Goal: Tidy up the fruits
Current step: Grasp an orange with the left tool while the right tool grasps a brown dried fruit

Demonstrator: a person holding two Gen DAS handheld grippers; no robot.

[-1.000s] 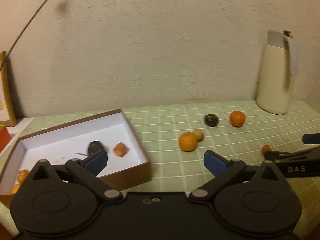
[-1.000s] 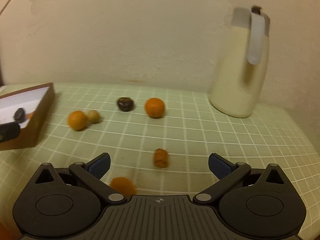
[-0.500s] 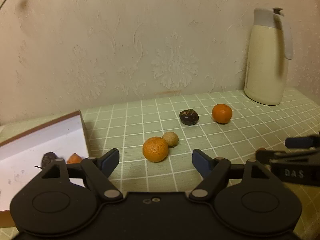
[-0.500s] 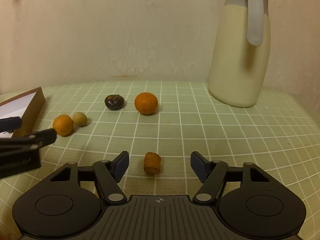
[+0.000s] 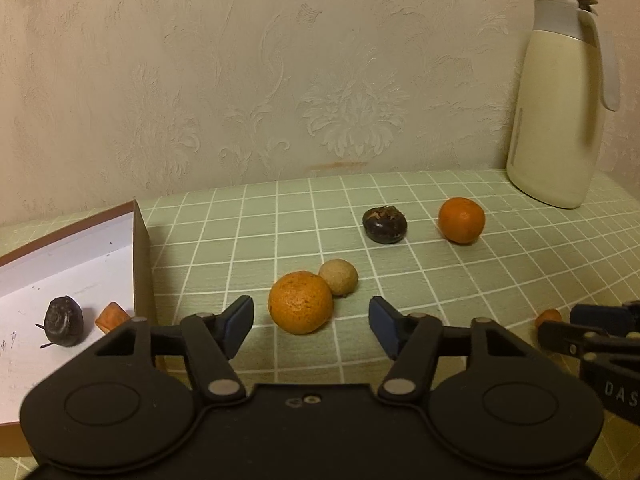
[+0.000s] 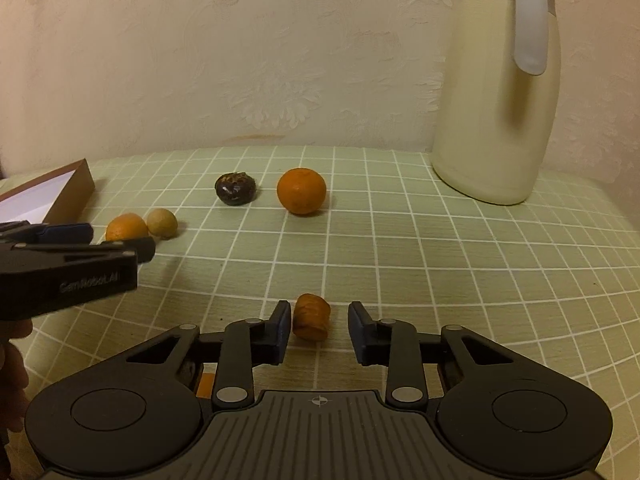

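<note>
Both right fingers [image 6: 362, 330] flank (untouching) the orange piece [image 6: 311, 317].

left gripper [image 5: 311, 322]: jaws have just been closing, gaps remain either side of the near orange [image 5: 300, 302]
tan fruit [image 5: 338, 277]: touching that orange, far side
box [image 5: 141, 248]: left, holds dark fruit [image 5: 63, 321]
jug [image 5: 558, 108]: far right

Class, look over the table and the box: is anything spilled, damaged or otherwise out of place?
Nothing is spilled or broken. Five fruits lie outside the box, including the wrinkled dark fruit, apparently not yet sorted. The jug stands upright.
</note>
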